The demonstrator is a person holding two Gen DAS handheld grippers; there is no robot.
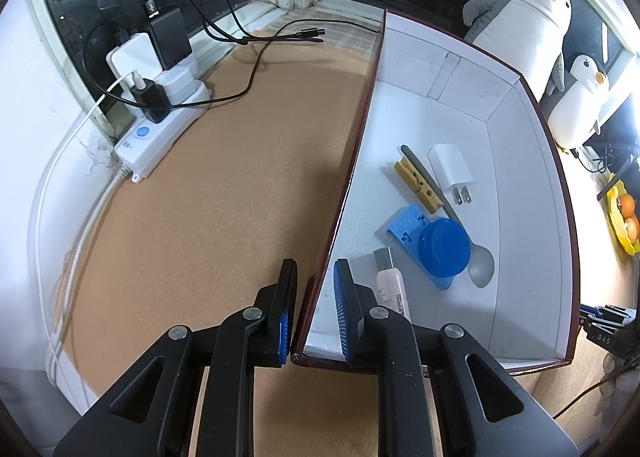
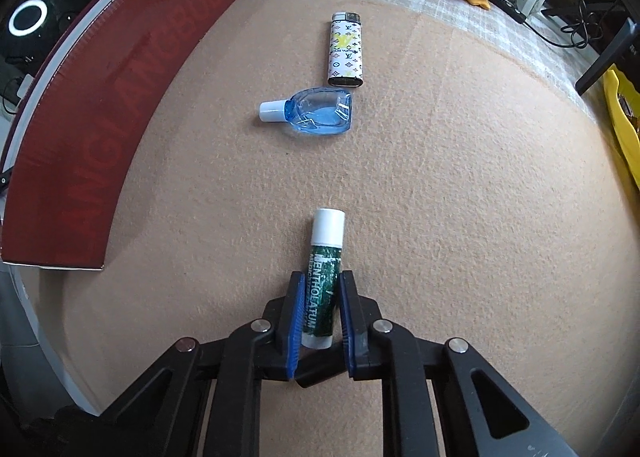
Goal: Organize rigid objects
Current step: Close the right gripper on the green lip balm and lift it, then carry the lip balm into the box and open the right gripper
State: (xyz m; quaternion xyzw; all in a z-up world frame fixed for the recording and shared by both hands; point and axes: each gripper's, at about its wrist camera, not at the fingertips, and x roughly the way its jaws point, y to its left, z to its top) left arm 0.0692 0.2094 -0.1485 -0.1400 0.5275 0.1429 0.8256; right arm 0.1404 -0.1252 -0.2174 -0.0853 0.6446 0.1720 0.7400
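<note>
My left gripper [image 1: 316,281] is shut on the left wall of the red box [image 1: 352,161], one finger outside and one inside. In the white box lie a USB stick [image 1: 390,281], a blue clip [image 1: 408,231], a blue cap [image 1: 444,247], a spoon [image 1: 480,265], a wooden clothespin [image 1: 418,187] and a white charger plug [image 1: 450,171]. My right gripper [image 2: 320,297] is shut on a green Mentholatum lip balm [image 2: 324,261] lying on the tan mat. Beyond it lie a blue bottle [image 2: 316,113] and a patterned lighter [image 2: 346,51]. The box's red outer wall [image 2: 100,137] stands at the left.
A white power strip [image 1: 156,129] with chargers and cables sits at the mat's left edge by the window. Penguin plush toys [image 1: 524,5] stand behind the box. A yellow tray with oranges [image 1: 624,217] is at the far right.
</note>
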